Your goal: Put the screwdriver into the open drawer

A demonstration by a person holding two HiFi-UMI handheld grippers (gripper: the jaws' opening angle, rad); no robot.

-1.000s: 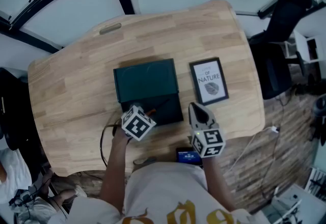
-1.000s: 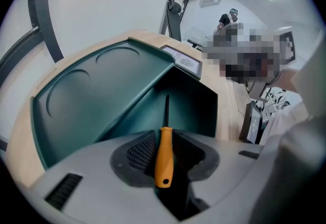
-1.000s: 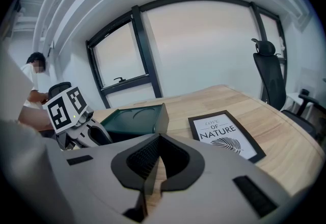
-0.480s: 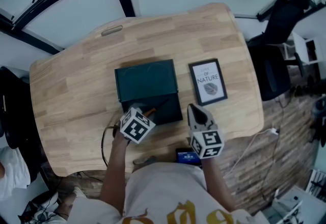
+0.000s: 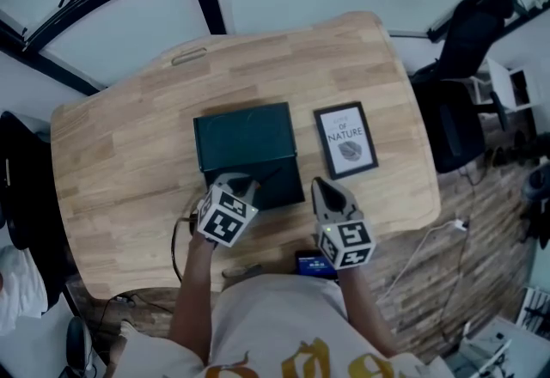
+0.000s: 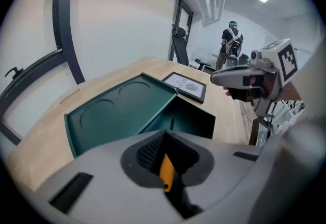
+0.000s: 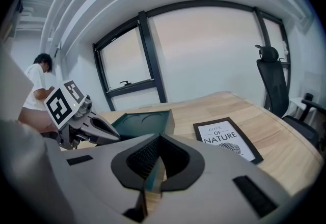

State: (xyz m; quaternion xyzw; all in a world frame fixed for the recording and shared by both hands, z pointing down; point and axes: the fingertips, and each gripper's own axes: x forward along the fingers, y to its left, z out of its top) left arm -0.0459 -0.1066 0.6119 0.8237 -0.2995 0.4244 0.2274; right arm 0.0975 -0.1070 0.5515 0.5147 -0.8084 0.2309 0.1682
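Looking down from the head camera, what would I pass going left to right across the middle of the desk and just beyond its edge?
First the dark green drawer box → framed "Love of Nature" print → black office chair, off the desk's right edge.

Left gripper (image 5: 239, 187): light grey moulded shell, with a white marker cube (image 5: 225, 217) behind it carrying black square patterns. Right gripper (image 5: 321, 189): same build, with a second marker cube (image 5: 345, 245). Fingers (image 6: 102, 177) are broad, smooth and grey, each with a dark rectangular slot. Black ribbed pads (image 6: 147, 151) line the inner recess. The person wears a white shirt (image 5: 284, 316) with yellow print (image 5: 320, 359) on the front.
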